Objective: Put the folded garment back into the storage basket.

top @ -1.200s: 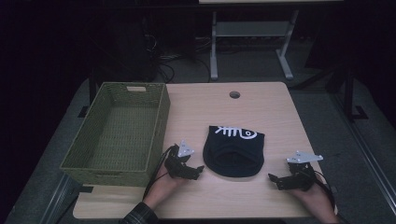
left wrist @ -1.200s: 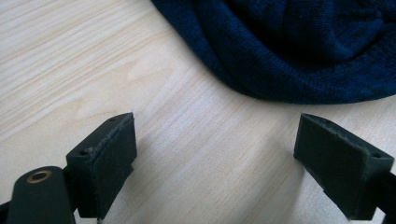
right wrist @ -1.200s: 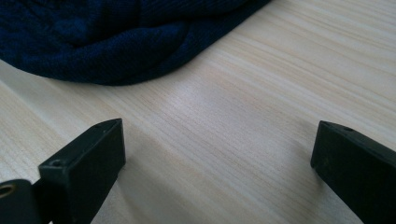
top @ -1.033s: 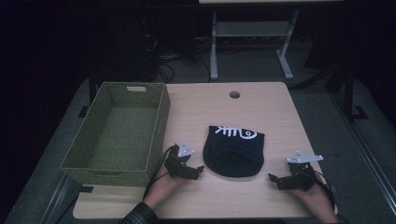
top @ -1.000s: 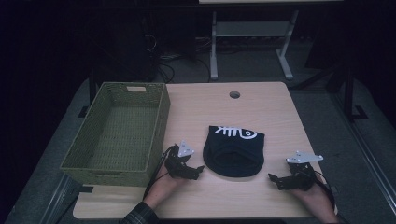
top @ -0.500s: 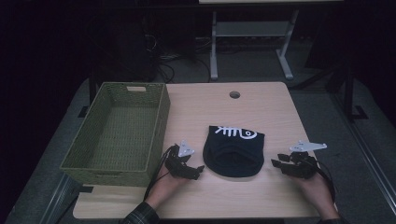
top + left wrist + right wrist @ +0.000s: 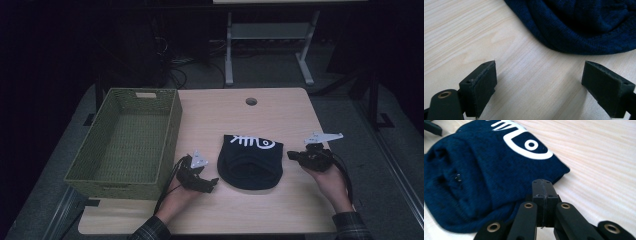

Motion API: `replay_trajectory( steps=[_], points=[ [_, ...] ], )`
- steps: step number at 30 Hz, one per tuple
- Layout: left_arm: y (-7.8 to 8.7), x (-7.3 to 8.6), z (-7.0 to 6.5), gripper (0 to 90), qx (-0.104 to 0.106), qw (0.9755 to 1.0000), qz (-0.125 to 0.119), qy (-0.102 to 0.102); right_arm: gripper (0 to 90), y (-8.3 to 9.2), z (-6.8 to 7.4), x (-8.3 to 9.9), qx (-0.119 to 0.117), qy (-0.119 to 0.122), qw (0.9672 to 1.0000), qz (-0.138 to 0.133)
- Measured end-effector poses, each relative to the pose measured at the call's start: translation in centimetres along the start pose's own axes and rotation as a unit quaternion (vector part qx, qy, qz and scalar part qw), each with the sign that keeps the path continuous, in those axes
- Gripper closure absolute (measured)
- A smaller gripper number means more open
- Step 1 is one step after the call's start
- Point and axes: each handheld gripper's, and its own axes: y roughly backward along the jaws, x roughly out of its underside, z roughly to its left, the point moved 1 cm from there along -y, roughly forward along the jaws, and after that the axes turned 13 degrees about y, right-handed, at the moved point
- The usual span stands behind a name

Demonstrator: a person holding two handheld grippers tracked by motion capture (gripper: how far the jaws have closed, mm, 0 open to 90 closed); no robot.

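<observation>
A dark blue knit hat (image 7: 250,160) with a white fish-bone design lies flat on the wooden table (image 7: 260,115), near the front. My left gripper (image 7: 212,184) rests on the table just left of the hat, open, jaws pointing at it. In the left gripper view the hat's rounded edge (image 7: 579,25) lies a short way beyond the wide-open left gripper (image 7: 541,77), with bare wood between. My right gripper (image 7: 292,156) sits at the hat's right edge, shut. In the right gripper view the right gripper (image 7: 543,187) has its pads pressed together with nothing between them, close to the hat's hem (image 7: 486,170).
A green woven basket (image 7: 120,187) stands empty at the table's left side, next to my left hand. A round cable hole (image 7: 251,101) sits near the far edge. Beyond the table stands a metal-legged stand (image 7: 270,45) on a dark floor.
My right gripper has lifted and moved forward and left, up to the hat's right edge. The left gripper and the hat have stayed put.
</observation>
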Motion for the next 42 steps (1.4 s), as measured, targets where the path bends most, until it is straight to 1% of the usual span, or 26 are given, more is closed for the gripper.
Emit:
replay_trajectory(
  steps=[4,5,6,7,8,9,10,11,12,15,16,17,19,20,23,24,26,27,28,31,32,34,36,37,40,42],
  points=[
    [0.0,0.1,0.0,11.9,0.001,1.0000,-0.003,0.000,89.9,-0.4,-0.4,-0.5,0.000,0.000,1.0000,-0.004],
    [0.0,0.1,0.0,11.9,0.000,1.0000,-0.002,0.000,89.9,-0.7,-0.6,-0.8,-0.002,-0.003,1.0000,-0.001],
    [0.0,0.1,0.0,11.9,0.000,1.0000,-0.001,0.000,89.9,-1.0,-0.9,-1.0,-0.004,-0.001,1.0000,0.001],
    [0.0,0.1,0.0,11.9,0.000,1.0000,-0.001,0.000,89.9,-1.0,-0.9,-1.0,-0.004,-0.001,1.0000,0.001],
    [0.0,0.1,0.0,11.9,0.000,1.0000,-0.001,0.000,89.9,-1.1,-1.3,-1.5,-0.003,-0.004,1.0000,-0.003],
    [0.0,0.1,0.0,11.9,0.000,1.0000,-0.001,0.000,89.9,-1.1,-1.3,-1.5,-0.003,-0.004,1.0000,-0.003],
    [0.0,0.1,0.0,11.9,0.000,1.0000,-0.001,0.000,89.9,-1.4,-1.7,-1.9,-0.006,-0.008,0.9999,-0.002],
    [0.0,0.1,0.0,11.9,0.000,1.0000,-0.001,0.000,89.9,-1.4,-1.7,-1.9,-0.006,-0.008,0.9999,-0.002],
    [0.0,0.1,0.0,11.9,0.000,1.0000,-0.002,0.000,89.9,-1.7,-2.0,-2.3,-0.007,-0.009,0.9999,-0.006],
    [0.0,0.1,0.0,11.9,0.001,1.0000,-0.001,0.001,89.9,-1.9,-2.2,-2.6,-0.005,-0.011,0.9999,-0.011],
    [0.0,0.1,0.0,11.9,0.001,1.0000,-0.001,0.003,89.9,-2.3,-2.4,-2.8,-0.009,-0.014,0.9998,-0.010],
    [0.0,0.1,0.0,11.9,0.001,1.0000,-0.001,0.003,89.9,-2.3,-2.4,-2.8,-0.009,-0.014,0.9998,-0.010],
    [0.0,0.1,-0.1,11.9,0.002,1.0000,-0.004,0.007,89.9,-2.6,-2.6,-3.0,-0.006,-0.012,0.9999,-0.009],
    [0.0,0.1,0.0,11.9,0.001,1.0000,-0.004,0.005,89.9,-2.8,-2.8,-3.4,-0.005,-0.012,0.9999,-0.009],
    [0.0,0.1,0.0,11.9,0.001,1.0000,-0.004,0.002,89.9,-3.0,-3.0,-3.7,-0.001,-0.012,0.9998,-0.014],
    [0.0,0.1,0.0,11.9,0.001,1.0000,-0.004,0.001,89.9,-3.4,-3.3,-3.9,-0.001,-0.013,0.9999,-0.007],
    [0.0,0.1,0.0,11.9,0.001,1.0000,-0.004,0.003,89.9,-3.7,-3.6,-4.1,-0.002,-0.019,0.9998,-0.006],
    [0.0,0.1,0.0,11.9,0.001,1.0000,-0.004,0.003,89.9,-3.9,-3.8,-4.2,0.000,-0.016,0.9999,-0.004],
    [0.0,0.1,0.0,11.9,0.002,1.0000,-0.004,0.003,90.0,-4.1,-3.9,-4.3,0.003,-0.019,0.9998,-0.004],
    [0.0,0.0,0.0,12.0,-0.001,1.0000,0.001,0.005,90.0,-4.5,-4.3,-4.3,0.001,-0.026,0.9996,-0.005],
    [0.1,-0.1,-0.1,12.0,-0.002,1.0000,0.003,0.006,90.0,-5.1,-4.5,-4.0,0.000,-0.031,0.9995,0.001],
    [0.1,-0.1,-0.1,12.0,-0.003,1.0000,0.005,0.006,89.9,-5.3,-4.6,-3.9,-0.002,-0.033,0.9995,0.001],
    [0.3,-0.1,-0.2,12.1,0.001,0.9999,0.008,0.008,90.0,-5.9,-4.8,-3.7,-0.003,-0.037,0.9993,0.007],
    [0.3,-0.1,-0.2,12.1,0.001,0.9999,0.007,0.009,90.0,-6.3,-4.9,-3.5,-0.002,-0.036,0.9993,0.005],
    [0.9,0.0,-0.6,12.1,0.002,0.9999,0.006,0.008,90.0,-6.7,-5.2,-3.3,-0.005,-0.040,0.9991,0.009],
    [1.0,0.1,-0.8,12.1,0.001,0.9999,0.009,0.006,90.0,-6.9,-5.2,-3.2,-0.006,-0.038,0.9992,0.010]
  ],
)
